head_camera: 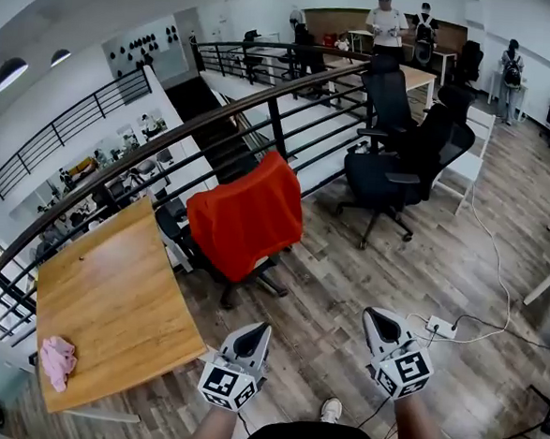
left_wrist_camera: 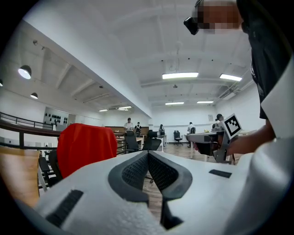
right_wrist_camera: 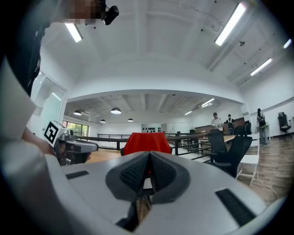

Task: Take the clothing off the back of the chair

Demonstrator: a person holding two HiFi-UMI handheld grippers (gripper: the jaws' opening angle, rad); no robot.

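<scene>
Seen from the head camera in a bright open office with a grey-brown plank floor point(head_camera: 326, 293). At far left stood a bare wooden table point(head_camera: 110, 296) with a crumpled pink cloth point(head_camera: 57, 361) near its front corner. A dark railing point(head_camera: 216, 116) ran diagonally behind it, along the edge of an upper level. Just right of the table, a red garment point(head_camera: 245, 216) hung draped over the back of a black office chair point(head_camera: 252, 280), covering the backrest.

Nearer the camera, the left gripper point(head_camera: 266, 327) and the right gripper point(head_camera: 370, 312) were held side by side, well apart from the garment and pointing towards it. Each carried a cube printed with black and white square markers. Both pairs of jaws were closed tight with nothing between them. A white shoe point(head_camera: 331, 410) showed between the forearms.

Right of the grippers, a white power strip point(head_camera: 439, 326) and its cable lay on the floor. Beyond it stood more black chairs point(head_camera: 391, 166), with people point(head_camera: 387, 25) by desks at the far wall.

The left gripper view alone showed long strip lights point(left_wrist_camera: 180, 75) on the ceiling, with the garment left of the shut jaws. The right gripper view put the garment straight ahead, just above its jaw tips, under round lamps point(right_wrist_camera: 115, 110)
</scene>
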